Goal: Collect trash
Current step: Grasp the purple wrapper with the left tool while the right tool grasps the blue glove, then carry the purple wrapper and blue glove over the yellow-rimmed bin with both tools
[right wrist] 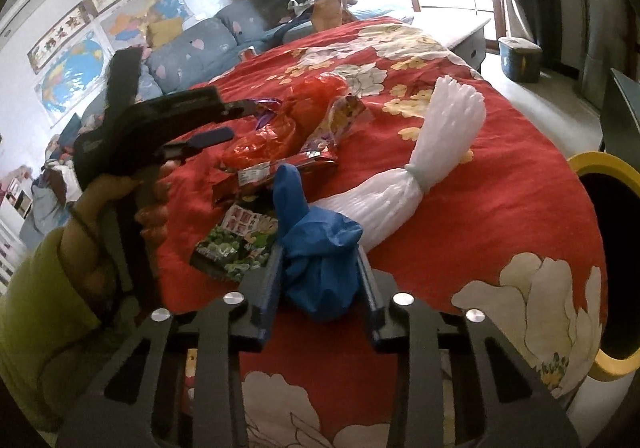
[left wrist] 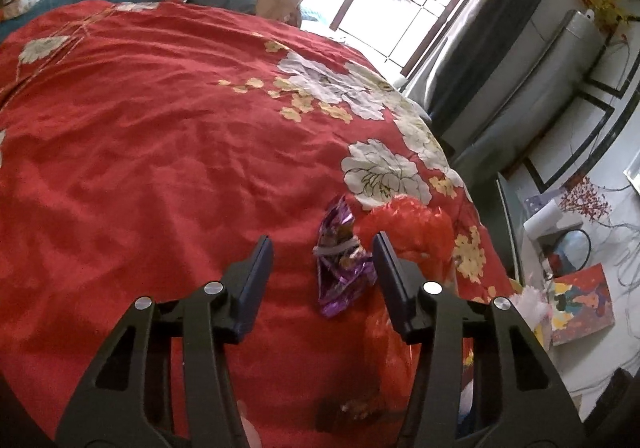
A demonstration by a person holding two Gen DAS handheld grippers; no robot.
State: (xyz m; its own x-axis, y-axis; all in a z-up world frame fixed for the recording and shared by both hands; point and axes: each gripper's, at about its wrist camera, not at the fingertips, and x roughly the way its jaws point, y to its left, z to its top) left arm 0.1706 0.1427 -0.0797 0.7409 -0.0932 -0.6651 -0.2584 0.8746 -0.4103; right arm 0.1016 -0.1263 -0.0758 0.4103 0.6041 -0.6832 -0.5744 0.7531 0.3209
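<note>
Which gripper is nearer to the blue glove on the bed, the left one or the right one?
Right. The right gripper has the blue glove between its fingers, pads pressing on it. The left gripper is further away, around the purple wrapper.

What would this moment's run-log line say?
left gripper: open around purple wrapper | right gripper: shut on blue glove | bin: beside bed

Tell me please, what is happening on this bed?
A person is collecting trash from a red flowered bedspread. The right gripper is shut on a crumpled blue glove. The left gripper is open around a purple wrapper, not yet pinching it. A yellow-rimmed bin waits beside the bed.
</note>
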